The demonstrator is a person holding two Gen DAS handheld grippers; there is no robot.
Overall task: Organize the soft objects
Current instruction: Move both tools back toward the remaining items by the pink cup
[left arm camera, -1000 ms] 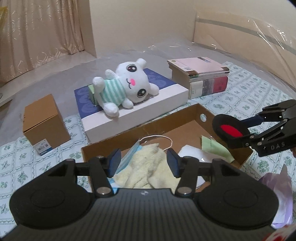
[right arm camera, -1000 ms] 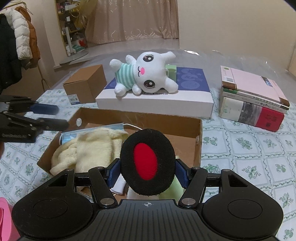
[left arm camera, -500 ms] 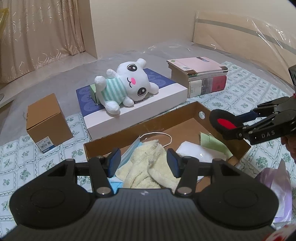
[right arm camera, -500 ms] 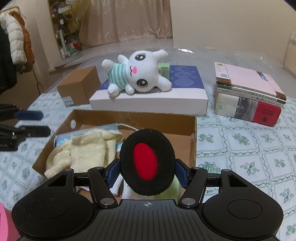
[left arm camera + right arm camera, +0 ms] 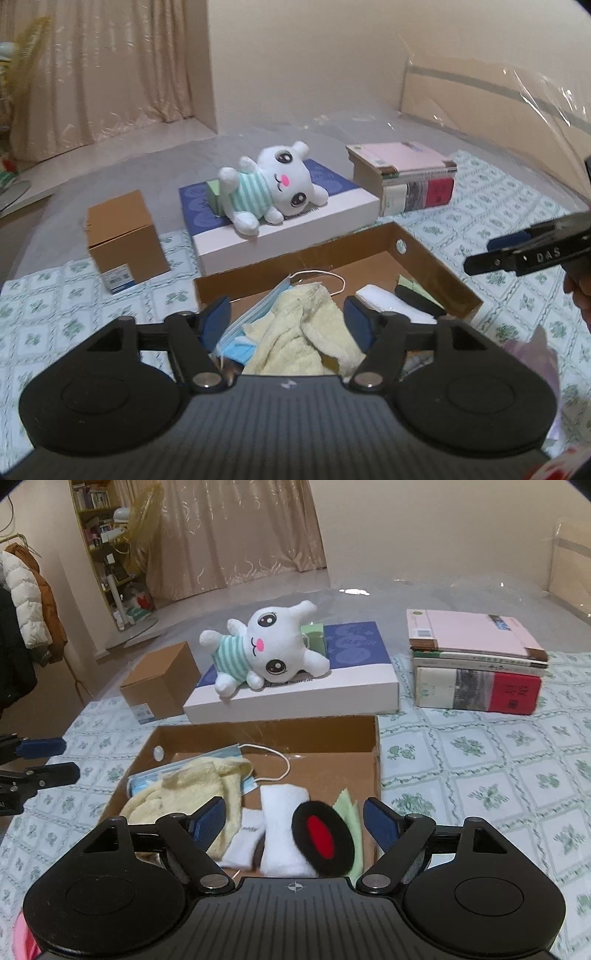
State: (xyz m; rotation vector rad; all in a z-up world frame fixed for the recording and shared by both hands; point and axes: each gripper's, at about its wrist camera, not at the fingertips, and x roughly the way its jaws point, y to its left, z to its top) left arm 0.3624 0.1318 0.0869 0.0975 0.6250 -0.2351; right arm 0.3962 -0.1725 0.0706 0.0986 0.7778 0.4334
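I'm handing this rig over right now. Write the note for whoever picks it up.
Left gripper: open, empty, over the yellow towel.
Right gripper: open, empty, above the box's near end.
Done: black-and-red earmuff pad lies in the cardboard box with towel, blue face mask, white cloths and green cloth.
Left: the plush bunny lies outside, on the white flat box.

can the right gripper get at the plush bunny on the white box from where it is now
Probably yes. The right gripper is open and holds nothing, and the plush bunny lies uncovered on the white box, just beyond the cardboard tray; it would only need to pass over the tray's low far wall.
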